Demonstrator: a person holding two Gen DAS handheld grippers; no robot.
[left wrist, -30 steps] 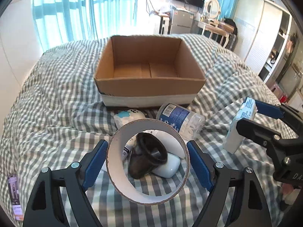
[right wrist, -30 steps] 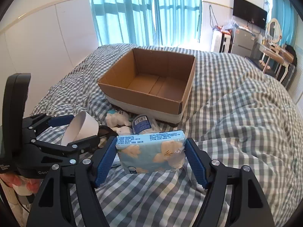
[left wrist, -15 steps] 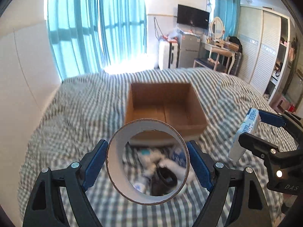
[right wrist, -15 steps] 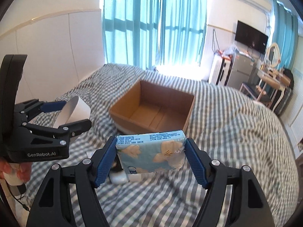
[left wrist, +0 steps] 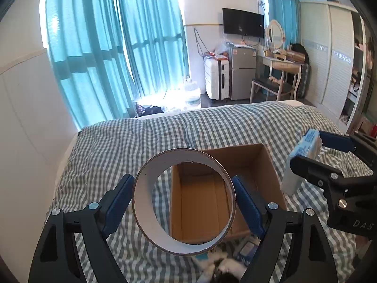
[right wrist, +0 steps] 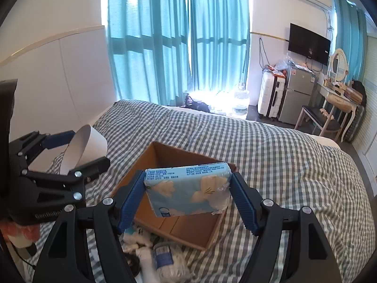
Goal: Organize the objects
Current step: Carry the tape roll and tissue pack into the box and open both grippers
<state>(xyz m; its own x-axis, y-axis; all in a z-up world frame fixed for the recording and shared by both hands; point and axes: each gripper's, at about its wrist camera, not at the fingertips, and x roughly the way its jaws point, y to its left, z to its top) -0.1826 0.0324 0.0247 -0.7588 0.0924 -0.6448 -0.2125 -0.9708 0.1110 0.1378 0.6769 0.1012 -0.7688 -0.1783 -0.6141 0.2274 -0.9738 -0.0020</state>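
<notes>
My left gripper (left wrist: 183, 202) is shut on a white tape roll (left wrist: 150, 188) and holds it in the air, above and slightly left of the open cardboard box (left wrist: 264, 165). My right gripper (right wrist: 188, 193) is shut on a blue tissue pack (right wrist: 188, 191) with flower print, held above the box (right wrist: 165, 153). In the right wrist view the left gripper (right wrist: 77, 151) with the roll (right wrist: 87, 148) is at the left. In the left wrist view the right gripper (left wrist: 313, 151) with the pack (left wrist: 299, 165) is at the right. The box looks empty.
The box lies on a bed with a grey checked cover (right wrist: 282, 153). Loose items lie in front of the box: a cotton-swab jar (right wrist: 162, 252) and a plush toy (left wrist: 223, 266). A wall panel (right wrist: 70, 82) runs along the left. Furniture stands beyond the bed.
Both grippers have risen and moved forward with their loads. They were low over the loose items; now they are over the box, and the items have dropped to the bottom of the views.
</notes>
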